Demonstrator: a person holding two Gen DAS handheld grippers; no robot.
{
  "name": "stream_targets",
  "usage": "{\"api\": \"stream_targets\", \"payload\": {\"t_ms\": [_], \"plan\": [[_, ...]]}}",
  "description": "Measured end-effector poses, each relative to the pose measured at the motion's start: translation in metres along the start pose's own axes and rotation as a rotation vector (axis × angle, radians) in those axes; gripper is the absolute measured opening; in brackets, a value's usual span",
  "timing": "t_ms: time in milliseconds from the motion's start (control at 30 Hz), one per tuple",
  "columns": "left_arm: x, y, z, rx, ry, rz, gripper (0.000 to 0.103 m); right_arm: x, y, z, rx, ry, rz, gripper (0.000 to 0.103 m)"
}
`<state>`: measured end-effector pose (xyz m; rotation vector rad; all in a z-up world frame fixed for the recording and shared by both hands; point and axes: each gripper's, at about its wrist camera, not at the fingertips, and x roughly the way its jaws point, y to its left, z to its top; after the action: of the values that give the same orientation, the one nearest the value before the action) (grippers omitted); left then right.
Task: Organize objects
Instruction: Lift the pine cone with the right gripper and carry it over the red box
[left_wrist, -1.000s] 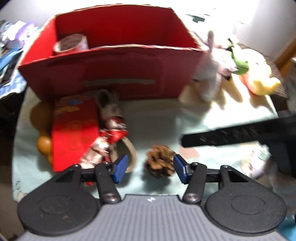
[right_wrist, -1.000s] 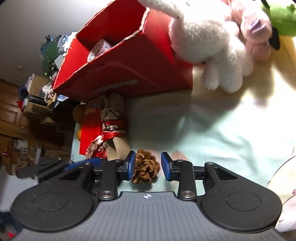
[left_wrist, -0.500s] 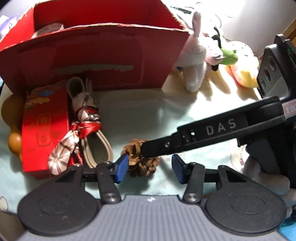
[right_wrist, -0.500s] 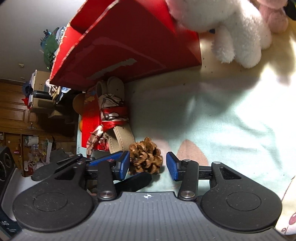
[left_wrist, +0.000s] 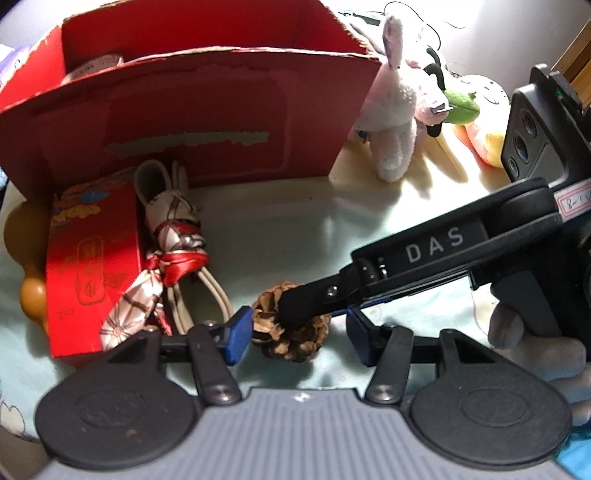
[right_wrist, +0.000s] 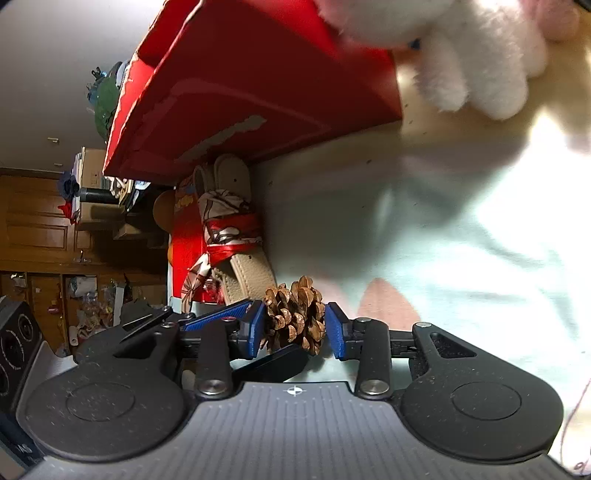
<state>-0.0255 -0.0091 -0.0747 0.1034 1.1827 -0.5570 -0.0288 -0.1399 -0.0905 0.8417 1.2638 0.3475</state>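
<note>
Bracketing the pinecone (left_wrist: 291, 328) from two directions, both grippers converge low in the frame

Left wrist view: the cone lies on the pale cloth (left_wrist: 280, 229) at lower centre, between the left gripper (left_wrist: 295, 338) pads. It sits nearer the left-hand pad, about touching it; a clear gap remains on the right. Jaws roughly half open, gripping nothing. The right gripper (left_wrist: 295, 306) reaches in from the right edge, its dark finger lying across the cone's top. The red box (left_wrist: 192, 122) fills the upper left, open side up, with a soft toy (left_wrist: 395, 110) at its right end. A small red carton (left_wrist: 92, 269) and a ribbon-tied bundle (left_wrist: 173, 254) lie at left.

Right wrist view: the cone (right_wrist: 295, 317) stands centred between the right gripper (right_wrist: 295, 326) pads, long axis pointing up the frame. These jaws are closing, the cone between them; thin gaps show on both sides, so no grip yet. The box (right_wrist: 251, 81) lies above.

Judgement: the right hand is better aligned. The cone is brown, woody, open-scaled and uneven; it could roll under a lopsided squeeze
</note>
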Motion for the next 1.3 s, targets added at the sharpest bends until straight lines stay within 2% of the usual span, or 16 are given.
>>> {"api": "stream_targets", "payload": {"t_ms": [200,400,567,767,1000,1133,1300], "plan": [[0.003,-0.003,0.004,-0.006,0.004,-0.022,0.055,-0.019,-0.005,0.001,0.013,-0.055,0.021,0.038],[0.001,-0.027,0.025,0.032,-0.019,-0.057,0.051,-0.052,-0.01,0.001,0.023,-0.138,0.04,0.038],[-0.026,-0.04,0.047,0.058,-0.098,-0.086,0.05,-0.087,0.0,0.009,-0.024,-0.226,0.078,0.038],[-0.064,-0.053,0.083,0.093,-0.237,-0.063,0.049,-0.111,0.033,0.043,-0.116,-0.303,0.129,0.038],[-0.095,-0.014,0.126,0.059,-0.349,-0.047,0.049,-0.088,0.086,0.095,-0.158,-0.352,0.151,0.038],[-0.094,0.024,0.142,0.015,-0.336,-0.034,0.048,-0.062,0.106,0.126,-0.123,-0.331,0.142,0.038],[-0.072,0.081,0.142,-0.082,-0.281,-0.003,0.048,-0.018,0.106,0.158,-0.067,-0.287,0.029,0.038]]}}
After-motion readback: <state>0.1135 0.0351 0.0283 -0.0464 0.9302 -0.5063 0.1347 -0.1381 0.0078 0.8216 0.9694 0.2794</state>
